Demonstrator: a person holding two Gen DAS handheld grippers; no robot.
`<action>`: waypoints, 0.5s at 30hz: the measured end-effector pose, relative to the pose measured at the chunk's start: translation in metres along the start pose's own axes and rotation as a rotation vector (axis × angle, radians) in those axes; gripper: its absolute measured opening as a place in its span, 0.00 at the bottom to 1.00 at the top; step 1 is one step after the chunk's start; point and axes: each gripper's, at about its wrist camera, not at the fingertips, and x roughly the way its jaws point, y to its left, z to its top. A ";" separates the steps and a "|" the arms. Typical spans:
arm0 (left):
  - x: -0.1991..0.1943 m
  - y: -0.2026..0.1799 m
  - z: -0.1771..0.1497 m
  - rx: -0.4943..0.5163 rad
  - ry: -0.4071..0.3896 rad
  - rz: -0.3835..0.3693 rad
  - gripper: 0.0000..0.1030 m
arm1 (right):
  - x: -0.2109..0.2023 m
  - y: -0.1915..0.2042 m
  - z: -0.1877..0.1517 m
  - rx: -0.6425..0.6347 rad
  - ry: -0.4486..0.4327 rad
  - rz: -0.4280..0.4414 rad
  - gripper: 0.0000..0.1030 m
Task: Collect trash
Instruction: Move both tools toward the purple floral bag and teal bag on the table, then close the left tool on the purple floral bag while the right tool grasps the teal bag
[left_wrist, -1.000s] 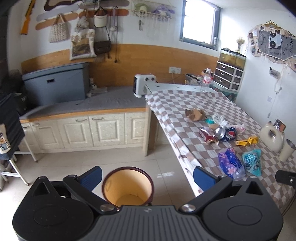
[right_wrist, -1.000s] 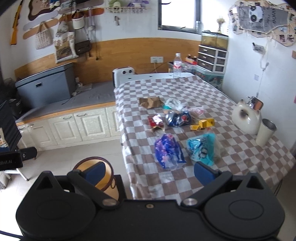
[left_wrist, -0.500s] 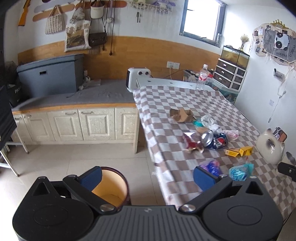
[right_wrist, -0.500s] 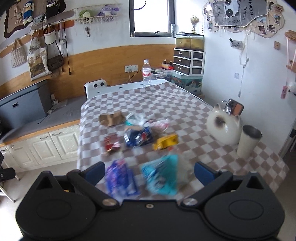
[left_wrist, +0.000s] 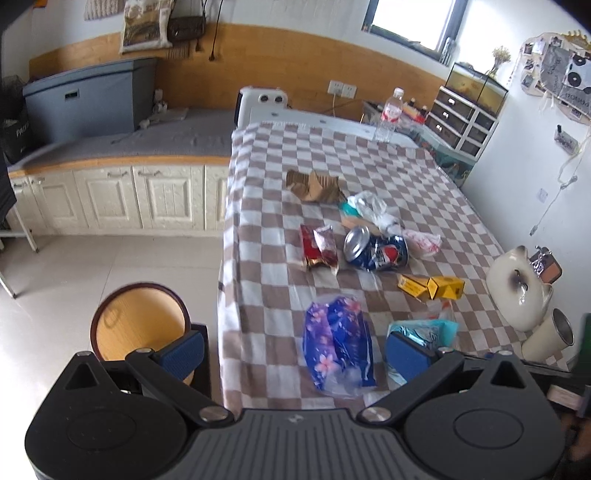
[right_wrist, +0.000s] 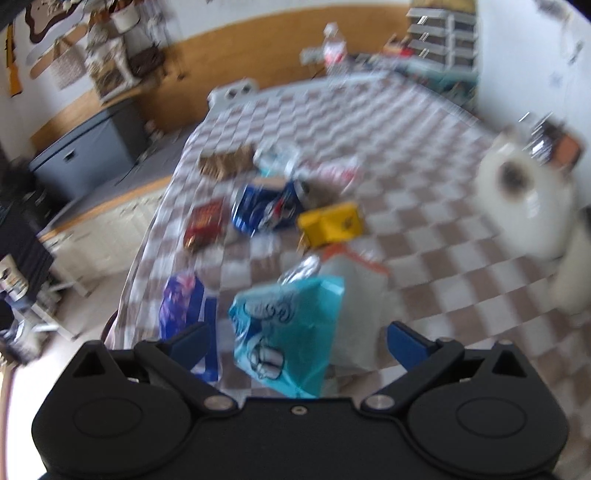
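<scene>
Both grippers have swung closer over the checked table since half a second ago. At lower left of the left wrist view, the round bin stands on the floor, nothing visible inside. The left gripper is spread wide, empty, above the purple wrapper. In the blurred right wrist view, the right gripper gapes, ungripping, around the teal bag; the blue can lies beyond.

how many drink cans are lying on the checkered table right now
1: a crushed blue can on its side mid-table, between the red snack wrapper and the yellow box. Others could be hidden under wrappers.
</scene>
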 end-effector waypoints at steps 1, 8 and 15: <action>0.002 -0.001 0.000 -0.006 0.010 -0.002 1.00 | 0.010 -0.001 0.000 0.006 0.026 0.016 1.00; 0.027 -0.018 0.008 -0.013 0.101 0.005 1.00 | 0.064 -0.003 0.002 0.116 0.150 0.066 0.97; 0.070 -0.038 0.015 -0.001 0.203 -0.035 1.00 | 0.068 -0.011 0.008 0.132 0.150 0.082 0.74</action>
